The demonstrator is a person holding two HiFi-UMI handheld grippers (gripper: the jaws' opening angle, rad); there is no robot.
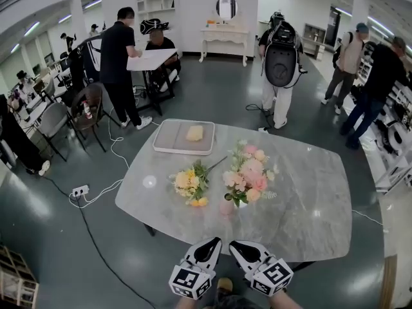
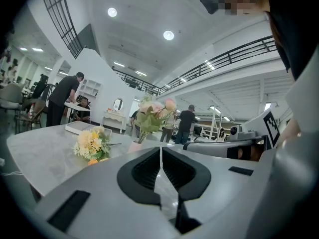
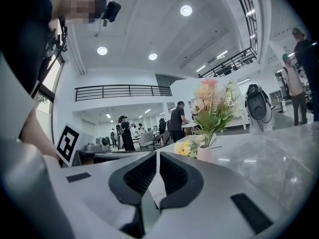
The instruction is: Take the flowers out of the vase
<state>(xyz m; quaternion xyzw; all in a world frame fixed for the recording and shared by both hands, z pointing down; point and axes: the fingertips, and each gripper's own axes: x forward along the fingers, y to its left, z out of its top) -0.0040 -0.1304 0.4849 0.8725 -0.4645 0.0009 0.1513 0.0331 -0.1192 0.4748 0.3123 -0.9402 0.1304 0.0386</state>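
Observation:
A small pink vase (image 1: 228,206) stands upright near the middle of the marble table (image 1: 309,198), holding a bunch of pink and cream flowers (image 1: 250,171). A yellow bouquet (image 1: 190,181) lies on the tabletop just left of the vase. Both grippers hover at the table's near edge, short of the vase. My left gripper (image 1: 217,241) is shut and empty, and my right gripper (image 1: 233,244) beside it is shut and empty too. The left gripper view shows the vase (image 2: 135,146) and the yellow bouquet (image 2: 91,144) ahead. In the right gripper view the vase (image 3: 205,153) sits ahead to the right.
A grey tray (image 1: 168,140) with a pale yellow object (image 1: 194,132) sits at the table's far left. Several people stand around the hall beyond, along with chairs, a white table (image 1: 152,59) and a cable with a power strip (image 1: 80,190) on the floor.

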